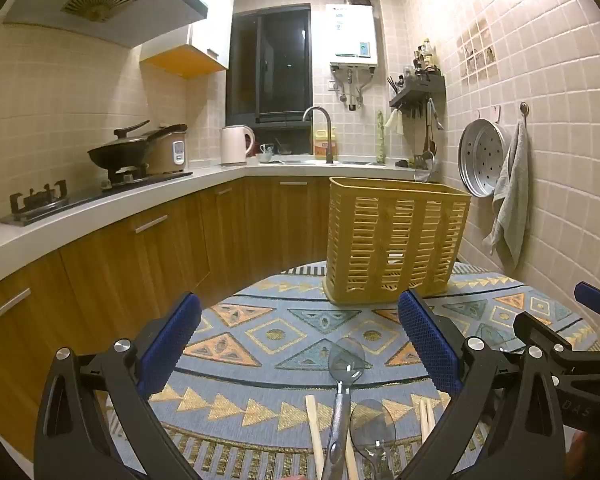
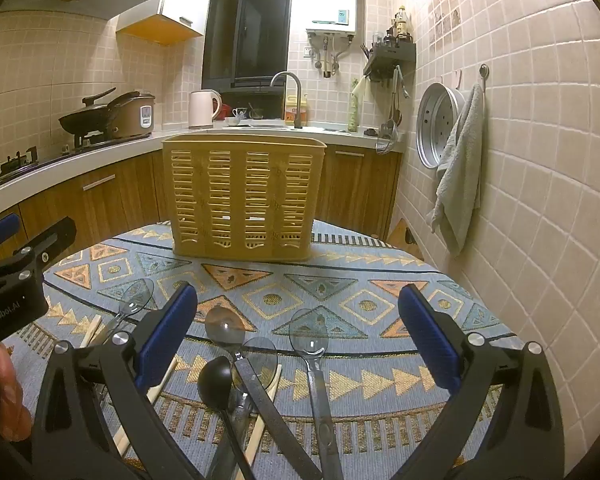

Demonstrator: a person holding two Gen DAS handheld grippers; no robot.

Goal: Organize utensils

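A yellow slotted utensil holder (image 1: 396, 240) (image 2: 244, 200) stands upright at the far side of the patterned tablecloth (image 1: 268, 336) (image 2: 340, 288). Several utensils lie loose at the near edge. In the left wrist view a clear spoon (image 1: 345, 364) lies between my fingers, with wooden chopsticks (image 1: 314, 428) and another clear spoon (image 1: 372, 432) beside it. In the right wrist view lie a black ladle (image 2: 216, 380), a metal spoon (image 2: 224, 326), a clear spoon (image 2: 309, 336) and chopsticks (image 2: 264, 412). My left gripper (image 1: 300, 340) and right gripper (image 2: 298, 332) hover open above them, holding nothing.
A kitchen counter (image 1: 100, 204) with a hob, wok, rice cooker and kettle (image 1: 236, 146) runs along the left and back. A sink tap (image 1: 320, 132) is behind the holder. A steamer tray (image 1: 482, 160) and towel (image 1: 508, 208) hang on the right wall.
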